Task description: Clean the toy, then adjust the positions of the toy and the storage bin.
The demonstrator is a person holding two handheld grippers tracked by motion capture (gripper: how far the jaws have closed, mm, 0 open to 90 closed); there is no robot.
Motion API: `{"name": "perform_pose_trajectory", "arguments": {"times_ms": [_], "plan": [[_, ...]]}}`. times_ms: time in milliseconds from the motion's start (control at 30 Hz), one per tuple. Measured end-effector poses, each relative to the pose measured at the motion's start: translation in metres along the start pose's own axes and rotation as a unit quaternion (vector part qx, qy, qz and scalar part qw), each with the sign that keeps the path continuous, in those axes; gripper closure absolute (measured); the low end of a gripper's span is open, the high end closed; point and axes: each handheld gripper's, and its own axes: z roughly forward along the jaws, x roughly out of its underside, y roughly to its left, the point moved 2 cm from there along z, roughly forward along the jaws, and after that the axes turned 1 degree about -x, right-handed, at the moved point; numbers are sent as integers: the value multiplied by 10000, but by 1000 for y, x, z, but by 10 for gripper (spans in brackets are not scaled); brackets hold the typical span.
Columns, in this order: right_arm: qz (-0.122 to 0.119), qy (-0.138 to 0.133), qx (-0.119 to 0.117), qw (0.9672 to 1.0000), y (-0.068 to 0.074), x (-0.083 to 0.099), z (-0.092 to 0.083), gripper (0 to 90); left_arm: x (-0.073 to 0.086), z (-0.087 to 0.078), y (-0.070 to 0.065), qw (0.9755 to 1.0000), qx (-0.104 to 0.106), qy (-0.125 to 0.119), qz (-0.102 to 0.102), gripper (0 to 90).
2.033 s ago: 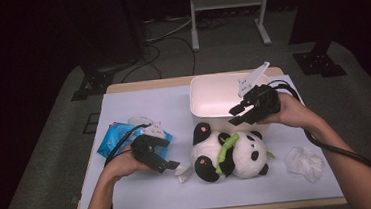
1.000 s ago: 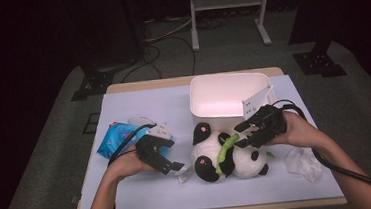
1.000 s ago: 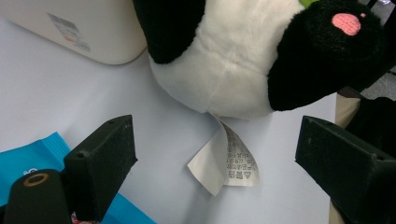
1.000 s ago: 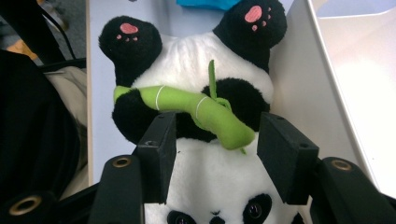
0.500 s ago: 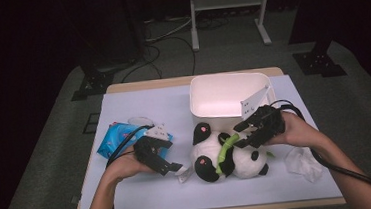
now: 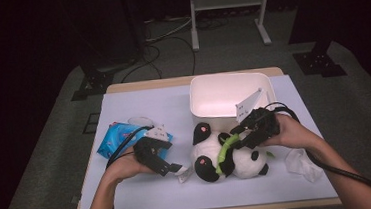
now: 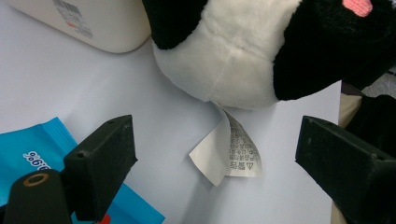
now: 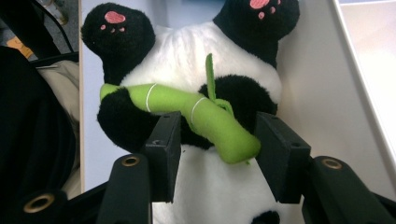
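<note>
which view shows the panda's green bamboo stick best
The right gripper view: the green bamboo stick lies close up between the black jaws, across the panda. The high view shows it small; the left gripper view gives just the panda's fur and tag.

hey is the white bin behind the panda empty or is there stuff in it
Empty, as far as shows. In the high view the white bin has a bare pale inside; the panda lies on the table in front of it.
</note>
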Motion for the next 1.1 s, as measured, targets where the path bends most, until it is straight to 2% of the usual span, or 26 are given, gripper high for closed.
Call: {"name": "perform_pose_trajectory", "arguments": {"times_ms": [100, 233, 600, 800, 967, 1100], "plan": [[19, -64, 14, 10000, 0, 3, 0, 600, 1, 1, 0, 10000, 12, 20, -16, 113], [13, -170, 9, 9999, 2, 5, 0, 638, 0, 2, 2, 10000, 4, 33, 18, 113], [2, -180, 2, 9998, 7, 6, -2, 644, -1, 3, 1, 10000, 5, 22, 26, 113], [48, -146, -26, 9999, 6, 7, -1, 616, -3, 2, 1, 10000, 19, 17, 30, 113], [57, -225, -44, 9997, 6, 7, 0, 626, -1, 3, 2, 10000, 15, 29, 21, 113], [43, -315, -71, 9995, 6, 7, -1, 675, -1, 3, 1, 10000, 17, 27, 35, 113]]}}
